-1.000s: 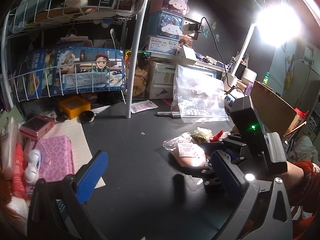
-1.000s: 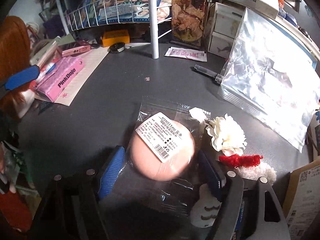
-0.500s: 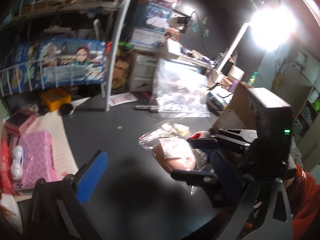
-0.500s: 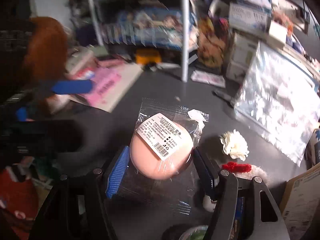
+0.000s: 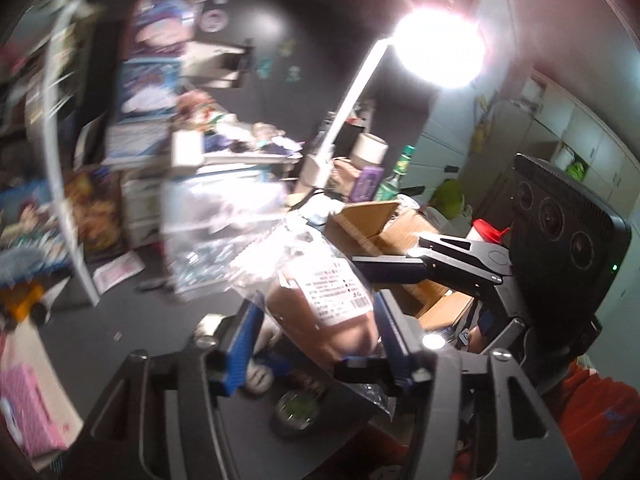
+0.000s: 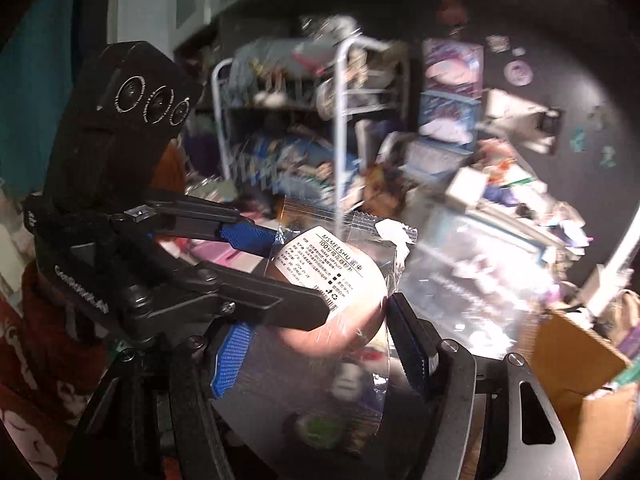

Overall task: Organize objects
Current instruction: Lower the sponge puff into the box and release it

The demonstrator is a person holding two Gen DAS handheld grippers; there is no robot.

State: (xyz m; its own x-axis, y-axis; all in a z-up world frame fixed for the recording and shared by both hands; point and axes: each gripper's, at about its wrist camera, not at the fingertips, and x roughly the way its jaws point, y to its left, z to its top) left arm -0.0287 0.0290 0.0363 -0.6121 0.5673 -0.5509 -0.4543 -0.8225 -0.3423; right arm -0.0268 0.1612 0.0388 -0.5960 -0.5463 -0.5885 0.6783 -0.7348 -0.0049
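A peach makeup puff in a clear plastic packet with a white label is held up in the air above the dark desk. My right gripper is shut on the packet, its blue pads on either side of the puff. My left gripper has its pads closed in around the same packet from the other side; its fingers show in the right wrist view. The right gripper's fingers show in the left wrist view. Both views are blurred.
A white wire rack with boxes stands at the back. A large clear zip bag leans against white drawers. An open cardboard box is at right, under a bright desk lamp. A pink case lies at left.
The right gripper lifted the puff packet off the desk. The left gripper swung right and closed its pads around the same packet. Both cameras now face each other.
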